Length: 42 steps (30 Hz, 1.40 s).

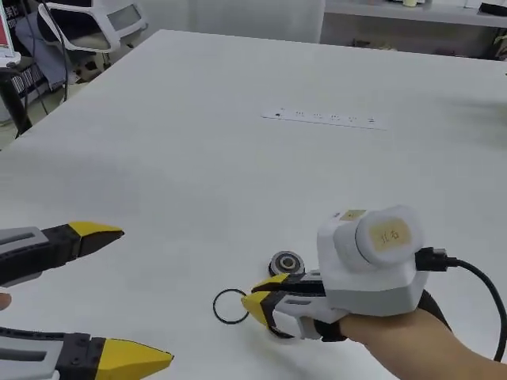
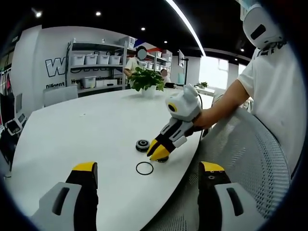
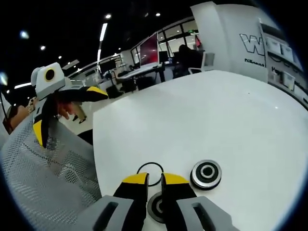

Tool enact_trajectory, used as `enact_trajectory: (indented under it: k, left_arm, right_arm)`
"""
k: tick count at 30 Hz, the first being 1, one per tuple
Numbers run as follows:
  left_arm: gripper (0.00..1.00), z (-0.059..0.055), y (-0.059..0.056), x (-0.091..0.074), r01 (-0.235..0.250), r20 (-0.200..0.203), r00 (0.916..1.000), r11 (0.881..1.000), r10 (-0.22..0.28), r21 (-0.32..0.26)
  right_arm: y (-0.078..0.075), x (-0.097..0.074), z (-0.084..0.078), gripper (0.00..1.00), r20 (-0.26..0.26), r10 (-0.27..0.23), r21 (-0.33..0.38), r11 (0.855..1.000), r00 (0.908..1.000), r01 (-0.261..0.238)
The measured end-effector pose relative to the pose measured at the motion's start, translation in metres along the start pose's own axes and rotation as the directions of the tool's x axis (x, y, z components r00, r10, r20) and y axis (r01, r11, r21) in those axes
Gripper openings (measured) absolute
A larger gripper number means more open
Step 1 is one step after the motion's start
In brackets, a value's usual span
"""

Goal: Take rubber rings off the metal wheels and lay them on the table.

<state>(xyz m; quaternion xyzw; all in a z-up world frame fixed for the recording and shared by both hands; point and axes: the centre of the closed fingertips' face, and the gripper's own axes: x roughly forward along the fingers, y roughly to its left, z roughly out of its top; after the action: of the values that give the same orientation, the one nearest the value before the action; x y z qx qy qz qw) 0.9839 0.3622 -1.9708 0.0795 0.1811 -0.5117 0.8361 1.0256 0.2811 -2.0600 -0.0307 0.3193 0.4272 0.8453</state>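
Head view, left gripper (image 1: pixel 142 296) jaws wide apart, right gripper (image 1: pixel 257 303) jaws together over a round metal wheel (image 3: pixel 155 207), thin black rubber ring (image 1: pixel 214 305) just beside, white table (image 1: pixel 238 142).

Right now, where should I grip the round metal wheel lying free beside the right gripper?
Come straight down from above and pinch the dark outer rim across its width. The round metal wheel lies flat on the white table, so only its rim edges offer a grip.

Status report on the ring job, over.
Left gripper open, hovering. Right gripper shut, tips over one wheel. One ring off, flat on table; second wheel beside. Nothing in the way.
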Motion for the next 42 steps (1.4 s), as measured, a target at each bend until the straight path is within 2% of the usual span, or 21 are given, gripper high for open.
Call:
enact_trajectory:
  k: [3,7,11,15,18,21,27,31,34,38,42]
  left_arm:
    - [0.84,0.000,-0.001,0.000,0.001,-0.003,1.0000,1.000,-0.001,0.004]
    - [0.84,0.000,-0.001,0.001,0.004,-0.005,1.0000,1.000,-0.004,0.007]
    - [0.84,0.000,-0.002,0.001,0.006,-0.007,1.0000,1.000,-0.006,0.006]
    - [0.84,-0.001,-0.003,0.001,0.012,-0.011,0.9999,1.000,-0.012,0.008]
    - [0.84,-0.001,-0.003,0.001,0.016,-0.014,0.9998,1.000,-0.016,0.011]
    - [0.83,-0.002,-0.003,0.001,0.019,-0.017,0.9997,1.000,-0.019,0.012]
    - [0.83,-0.002,-0.004,0.001,0.021,-0.020,0.9996,1.000,-0.021,0.015]
    - [0.83,-0.002,-0.004,0.001,0.023,-0.022,0.9995,1.000,-0.023,0.018]
    - [0.83,-0.003,-0.005,0.001,0.025,-0.023,0.9995,1.000,-0.024,0.017]
    - [0.83,-0.001,-0.005,0.001,0.025,-0.011,0.9996,1.000,-0.024,0.014]
    - [0.83,0.001,-0.006,0.001,0.031,-0.002,0.9995,0.999,-0.031,0.010]
  right_arm:
    - [-0.003,-0.003,0.003,0.08,0.009,-0.006,0.000,1.000,0.9999,0.006]
    - [-0.003,-0.009,0.013,0.12,0.027,0.014,0.004,1.000,0.9995,-0.014]
    - [-0.004,-0.018,0.025,0.15,0.058,0.023,-0.022,1.000,0.9981,-0.022]
    - [-0.005,-0.024,0.027,0.20,0.053,0.034,-0.049,0.998,0.9980,-0.032]
    - [-0.005,-0.030,0.029,0.21,0.053,0.039,-0.087,0.996,0.9978,-0.034]
    - [-0.008,-0.037,0.034,0.21,0.054,0.019,-0.192,0.981,0.9984,-0.008]
    - [-0.006,-0.047,0.039,0.22,0.073,0.042,-0.222,0.975,0.9965,-0.025]
    - [-0.006,-0.052,0.038,0.22,0.070,0.061,-0.242,0.969,0.9957,-0.043]
    - [-0.006,-0.057,0.034,0.23,0.057,0.074,-0.280,0.958,0.9956,-0.056]
    - [-0.008,-0.061,0.030,0.24,0.042,0.092,-0.291,0.954,0.9949,-0.076]
    - [-0.014,-0.063,0.020,0.27,-0.001,0.076,-0.335,0.940,0.9971,-0.072]
